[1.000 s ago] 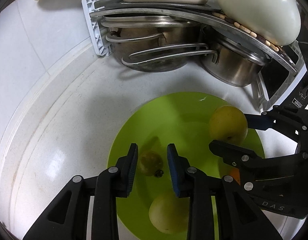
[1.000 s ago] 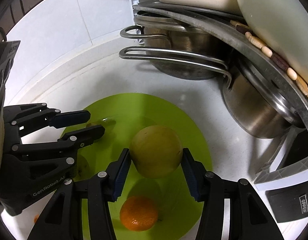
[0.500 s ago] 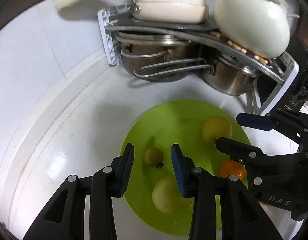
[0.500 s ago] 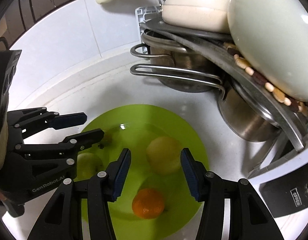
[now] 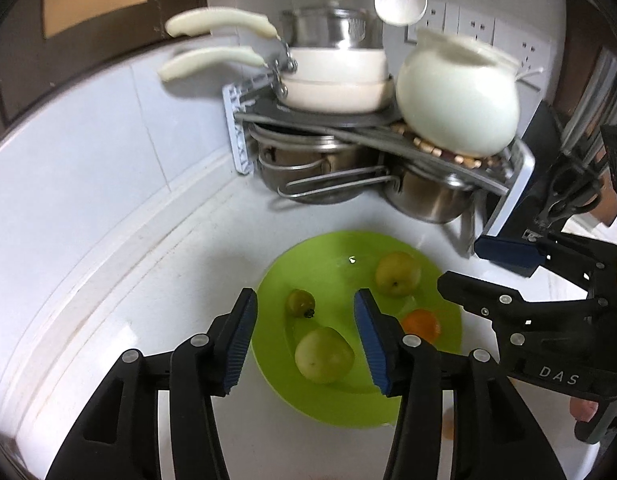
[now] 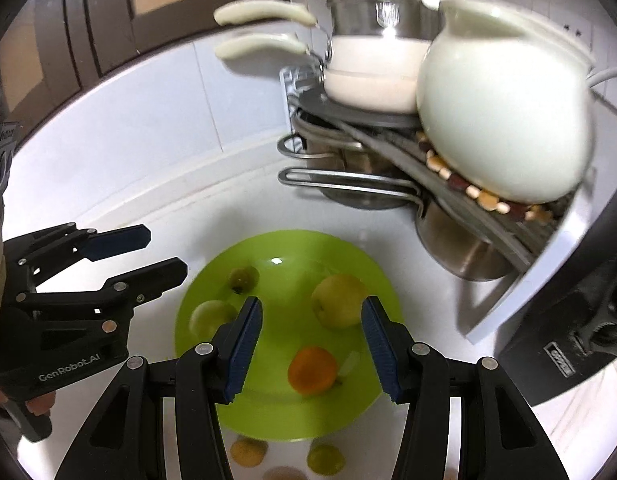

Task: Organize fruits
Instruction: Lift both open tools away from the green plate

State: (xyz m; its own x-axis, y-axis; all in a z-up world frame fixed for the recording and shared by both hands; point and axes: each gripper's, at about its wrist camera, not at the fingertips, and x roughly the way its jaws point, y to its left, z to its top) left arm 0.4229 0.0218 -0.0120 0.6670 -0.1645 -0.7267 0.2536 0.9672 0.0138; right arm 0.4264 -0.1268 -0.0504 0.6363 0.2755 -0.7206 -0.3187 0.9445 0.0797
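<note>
A lime-green plate point(image 5: 340, 272) point(image 6: 268, 412) lies on the white counter. On it are a small green fruit point(image 5: 300, 303) point(image 6: 243, 278), a pale green apple point(image 5: 324, 354) point(image 6: 212, 316), a yellow apple point(image 5: 398, 279) point(image 6: 338, 300) and an orange point(image 5: 420, 325) point(image 6: 312, 370). My left gripper point(image 5: 304, 294) point(image 6: 164, 252) hovers above the plate's left half. Its jaws are opening and nothing is between its pads. Over the right half, my right gripper point(image 6: 312, 304) point(image 5: 480, 268) stands open and holds nothing.
A dish rack point(image 5: 240, 136) at the back right holds steel pots point(image 5: 432, 200), cream pans point(image 5: 332, 80) and a white jug point(image 5: 456, 104). A white ladle point(image 5: 400, 0) hangs above. Loose fruits point(image 6: 248, 452) lie on the counter in front of the plate. A black object point(image 6: 560, 364) stands right.
Both grippers have lifted up and back from the plate. The left jaws have spread wider around no fruit. The yellow apple is no longer between the right fingers and rests on the plate.
</note>
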